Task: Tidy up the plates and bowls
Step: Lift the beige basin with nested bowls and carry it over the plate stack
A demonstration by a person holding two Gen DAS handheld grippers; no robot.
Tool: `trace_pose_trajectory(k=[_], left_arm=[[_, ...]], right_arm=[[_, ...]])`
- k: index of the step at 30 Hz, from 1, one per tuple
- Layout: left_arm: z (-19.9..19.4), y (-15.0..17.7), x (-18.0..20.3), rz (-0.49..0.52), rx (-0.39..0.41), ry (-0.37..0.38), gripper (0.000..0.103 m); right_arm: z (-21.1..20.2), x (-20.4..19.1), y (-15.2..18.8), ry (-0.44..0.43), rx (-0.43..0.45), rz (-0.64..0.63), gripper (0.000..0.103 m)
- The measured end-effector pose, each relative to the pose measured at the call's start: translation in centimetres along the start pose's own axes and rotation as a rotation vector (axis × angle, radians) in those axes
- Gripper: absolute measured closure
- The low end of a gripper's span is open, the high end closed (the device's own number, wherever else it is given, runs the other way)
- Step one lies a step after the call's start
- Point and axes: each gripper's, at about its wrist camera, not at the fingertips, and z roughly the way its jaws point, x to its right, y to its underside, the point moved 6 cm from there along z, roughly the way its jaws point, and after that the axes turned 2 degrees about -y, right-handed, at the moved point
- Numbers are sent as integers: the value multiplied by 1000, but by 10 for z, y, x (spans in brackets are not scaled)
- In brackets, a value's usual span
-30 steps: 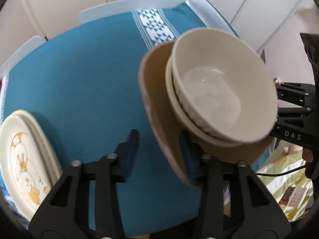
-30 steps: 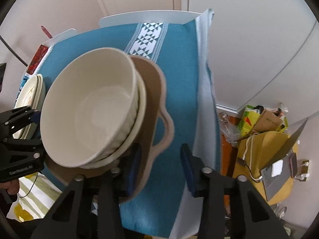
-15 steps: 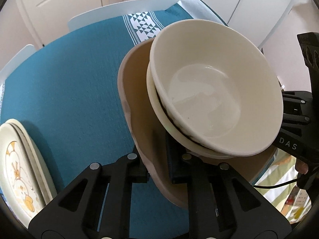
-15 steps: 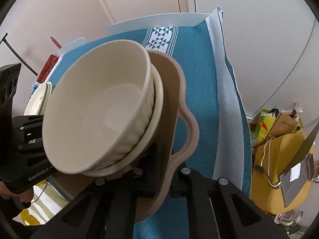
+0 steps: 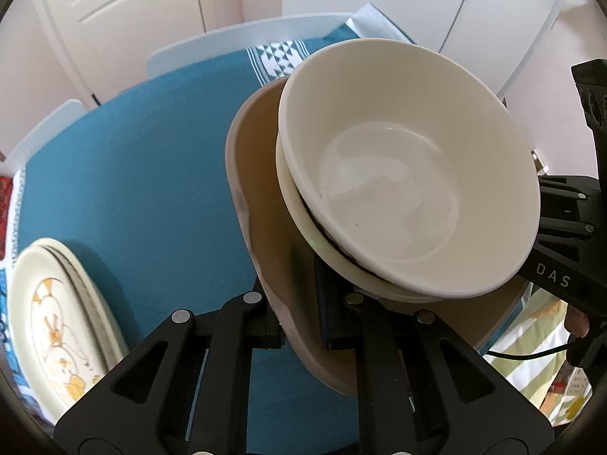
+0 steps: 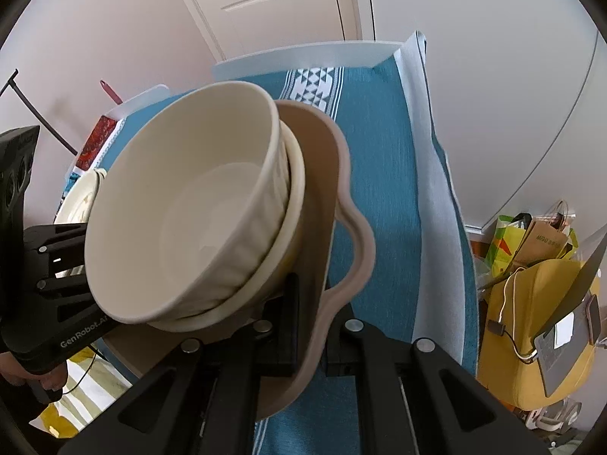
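A beige tray-like dish (image 5: 261,204) with wavy handles carries two stacked cream bowls (image 5: 402,174) and is held in the air above the teal tablecloth. My left gripper (image 5: 299,322) is shut on the dish's left rim. My right gripper (image 6: 307,337) is shut on the dish's right rim (image 6: 341,227), next to its handle. The bowls (image 6: 189,208) fill the middle of the right wrist view. A stack of cream plates with an orange cartoon print (image 5: 57,322) lies on the cloth at the left.
The table with the teal cloth (image 5: 144,174) and its white patterned band (image 6: 315,83) lies below. White chair backs (image 5: 235,45) stand at the far edge. A door and cabinets are behind. A yellow chair with bags (image 6: 538,303) stands right of the table.
Both grippers closed on opposite rims of the beige dish and lifted it with the two bowls. The table now looks lower and farther away.
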Motion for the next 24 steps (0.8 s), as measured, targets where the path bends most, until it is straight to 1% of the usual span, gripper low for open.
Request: trace_pose_trajectory(k=[5,10,14,18,21,24], left_arm=[[-25,-9,-9,-17,39,-19,94],[-63,-14,-27,-44,72,-33,94],[-96,-11,-53,-71,110,-62,94],[-124,3,-86,-103,126,-74,94],[-139,16,-111,-98,131,-93,94],[-149,27,-145,-95,120,-95,94]], right_arm=[[-17,-13,-16,4,35,-25,95],[-41,-41,-37,3,60,-70,95],[-57,-77,-52,-6,85,-120,95],[-64,-121,-61,-10,94,-160,95],[-62,-155,-65,-19,96,-172,95],[-53,-190,-65,-25,95,-165,95]])
